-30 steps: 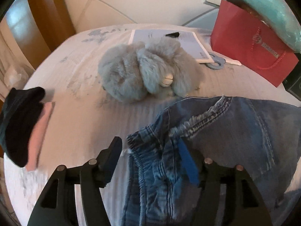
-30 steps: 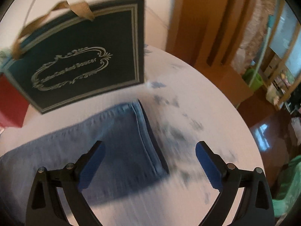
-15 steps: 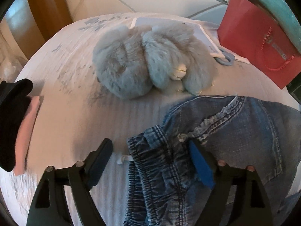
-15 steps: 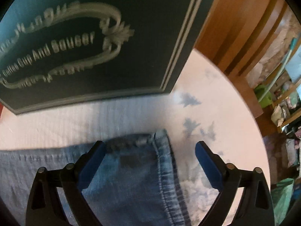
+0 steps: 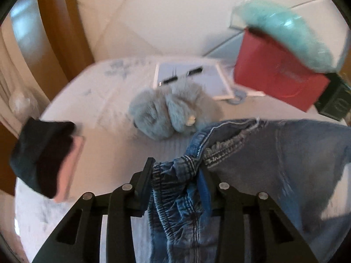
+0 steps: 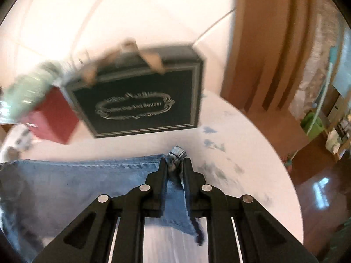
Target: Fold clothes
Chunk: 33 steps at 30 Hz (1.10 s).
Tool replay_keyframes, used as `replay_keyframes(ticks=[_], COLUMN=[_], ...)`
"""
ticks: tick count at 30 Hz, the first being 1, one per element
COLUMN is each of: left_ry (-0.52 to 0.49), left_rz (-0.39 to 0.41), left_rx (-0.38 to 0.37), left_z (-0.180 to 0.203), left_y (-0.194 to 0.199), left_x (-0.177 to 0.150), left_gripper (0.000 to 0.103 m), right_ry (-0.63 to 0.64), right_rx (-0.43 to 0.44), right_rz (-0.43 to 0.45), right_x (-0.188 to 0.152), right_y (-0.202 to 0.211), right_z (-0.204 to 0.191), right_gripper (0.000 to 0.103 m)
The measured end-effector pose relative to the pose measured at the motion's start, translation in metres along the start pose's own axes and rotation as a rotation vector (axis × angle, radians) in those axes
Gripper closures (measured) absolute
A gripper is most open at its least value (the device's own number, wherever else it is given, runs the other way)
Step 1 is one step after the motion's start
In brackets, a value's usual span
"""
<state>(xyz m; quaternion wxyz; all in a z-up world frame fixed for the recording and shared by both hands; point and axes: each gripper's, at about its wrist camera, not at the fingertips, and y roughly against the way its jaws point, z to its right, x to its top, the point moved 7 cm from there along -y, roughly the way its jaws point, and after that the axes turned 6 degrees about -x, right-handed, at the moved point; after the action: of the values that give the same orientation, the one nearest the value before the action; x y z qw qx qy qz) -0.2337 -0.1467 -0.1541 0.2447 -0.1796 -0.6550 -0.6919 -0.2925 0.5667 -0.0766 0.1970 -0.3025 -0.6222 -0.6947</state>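
On the left of the white round worktop [image 5: 122, 144] a folded stack of dark and pink cloth [image 5: 43, 155] lies well apart from the work; near the middle sits a fluffy grey-blue plush toy [image 5: 169, 114], just behind the waistband; further right stand a red paper gift bag [image 5: 278, 79] and a dark green gift box with gold lettering [image 6: 140, 103], both close behind the garment.

The pair of blue denim jeans [image 5: 274, 153] lies spread across the front of the worktop; the left tool [image 5: 175, 173] is pressed onto the gathered elastic waistband, which bunches thickly between its fingers and looks raised off the surface; the right tool [image 6: 174, 164] is pinched tight on the hem corner of a leg, a small tuft of denim poking out past the tips.

Judging from the cloth, the denim is soft but fairly heavy and dense, not slippery, not fragile; it will sag between the two holds and drag on the surface rather than float; the seamed edges, waistband and hem, are the stiffest and thickest parts, so they seem the surest places to grip, as both tools do now. The thick waistband bunch may slip if only part of its layers is caught; the plush toy and the boxes stand close enough to be brushed when the cloth is swung over.
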Motion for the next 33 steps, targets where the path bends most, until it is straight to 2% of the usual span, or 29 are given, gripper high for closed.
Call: replay_keyframes(ticks=[3,5,8,10,15,17,18,20,22,24,27,30,32,33], left_ry=[-0.024,-0.052,-0.111,-0.151,-0.224,-0.238,-0.240,-0.220,-0.194,-0.163,-0.127,-0.105,-0.099,-0.094], left_rz=[0.055,0.081,0.064,0.036,-0.161,-0.260,-0.299,-0.323,-0.285,-0.229,-0.157,-0.151,-0.170,-0.187], left_rx=[-0.043,-0.065,-0.107,-0.133,-0.135,-0.113,-0.104,-0.089,-0.062,-0.054,-0.054,-0.070,-0.072,-0.069], left_z=[0.001,0.001,0.004,0.006,0.002,-0.004,-0.008,-0.020,-0.030,-0.036,-0.031,-0.013,0.001,0.004], left_y=[0.047,0.074,0.099,0.110,0.087,0.075,0.070,0.072,0.084,0.096,0.102,0.089,0.075,0.067], left_x=[-0.015,-0.029,-0.072,-0.103,-0.175,-0.198,-0.206,-0.211,-0.198,-0.179,-0.148,-0.136,-0.137,-0.141], left_gripper=[0.066,0.066,0.066,0.066,0.066,0.066,0.066,0.066,0.065,0.064,0.057,0.056,0.056,0.056], right_ry=[-0.017,-0.031,-0.051,-0.064,-0.093,-0.098,-0.108,-0.128,-0.166,-0.203,-0.250,-0.249,-0.239,-0.234], right_rx=[0.010,0.013,0.018,0.021,0.020,-0.010,-0.028,-0.064,-0.067,-0.076,-0.090,-0.098,-0.089,-0.084], right_rz=[0.047,0.048,0.049,-0.021,-0.277,-0.348,-0.362,-0.388,-0.332,-0.265,-0.230,-0.292,-0.363,-0.399], right_x=[-0.040,-0.073,-0.124,-0.171,-0.280,-0.307,-0.313,-0.325,-0.314,-0.297,-0.276,-0.270,-0.279,-0.283], right_y=[0.080,0.112,0.158,0.176,0.161,0.151,0.151,0.149,0.161,0.173,0.171,0.144,0.125,0.115], right_z=[0.021,0.038,0.063,0.075,0.082,0.083,0.086,0.092,0.101,0.110,0.121,0.116,0.108,0.104], right_gripper=[0.090,0.090,0.090,0.090,0.089,0.082,0.077,0.066,0.048,0.041,0.041,0.039,0.024,0.013])
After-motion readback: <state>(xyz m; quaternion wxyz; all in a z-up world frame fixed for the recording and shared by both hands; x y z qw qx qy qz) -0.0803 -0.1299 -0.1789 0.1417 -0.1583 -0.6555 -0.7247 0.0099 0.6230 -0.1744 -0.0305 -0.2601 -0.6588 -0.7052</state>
